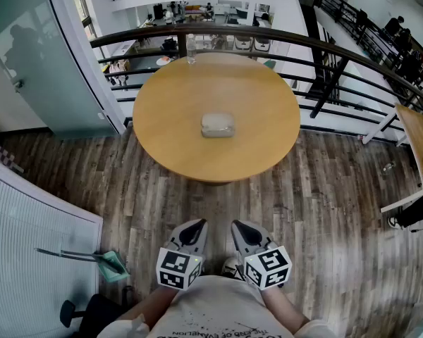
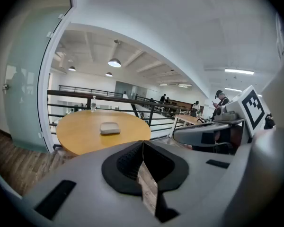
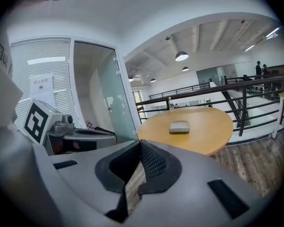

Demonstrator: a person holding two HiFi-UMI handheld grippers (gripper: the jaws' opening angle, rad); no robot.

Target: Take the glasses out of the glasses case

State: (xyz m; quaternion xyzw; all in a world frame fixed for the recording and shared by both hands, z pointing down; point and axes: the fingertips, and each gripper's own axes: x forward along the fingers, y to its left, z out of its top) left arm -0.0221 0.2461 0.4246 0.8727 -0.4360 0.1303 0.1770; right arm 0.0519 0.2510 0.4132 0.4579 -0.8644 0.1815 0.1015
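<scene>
Low at the left, a teal dustpan (image 1: 113, 265) lies on the wood-plank floor (image 1: 324, 189). The left gripper (image 1: 196, 225) is held close to the person's body, well short of the table. In the left gripper view its jaws meet at the tips, with nothing between them. Just beside it, the right gripper (image 1: 238, 226) is held the same way. In the right gripper view its jaws are also pressed together and empty.

Ahead stands the round wooden table (image 1: 169, 111). The glasses case (image 1: 218, 124), pale grey with rounded corners, lies closed near its centre, well apart from both grippers. Its contents are hidden. At the table's far edge, by the dark railing (image 1: 324, 48), a clear bottle (image 1: 190, 48) stands upright; what it holds cannot be made out.
</scene>
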